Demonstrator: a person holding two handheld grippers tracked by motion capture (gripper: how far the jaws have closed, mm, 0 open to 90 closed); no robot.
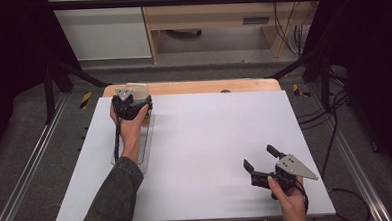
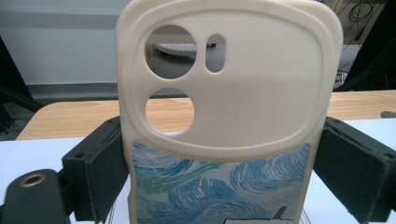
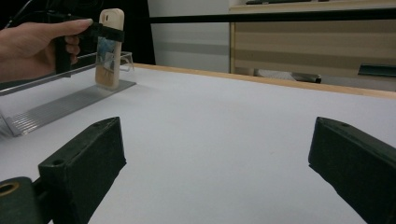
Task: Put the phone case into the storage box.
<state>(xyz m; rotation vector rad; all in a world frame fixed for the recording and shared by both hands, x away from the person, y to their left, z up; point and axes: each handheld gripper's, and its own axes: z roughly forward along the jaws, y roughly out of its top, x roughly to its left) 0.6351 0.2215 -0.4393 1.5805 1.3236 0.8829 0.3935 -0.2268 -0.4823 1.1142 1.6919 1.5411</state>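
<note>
Left gripper [image 1: 132, 104]: jaws clamped on both side edges of cream phone case [image 2: 224, 116], case upright between pads, lower end at clear ribbed stand [image 3: 60, 108]. Right gripper [image 3: 215, 172]: jaws spread wide, nothing between, hovering above white table [image 1: 210, 140], well apart from case.

White tabletop [image 1: 201, 155] with wood far edge, wooden cabinet [image 1: 205, 15] behind it, black cables [image 1: 335, 134] on grey floor [image 1: 30, 147] at right.
</note>
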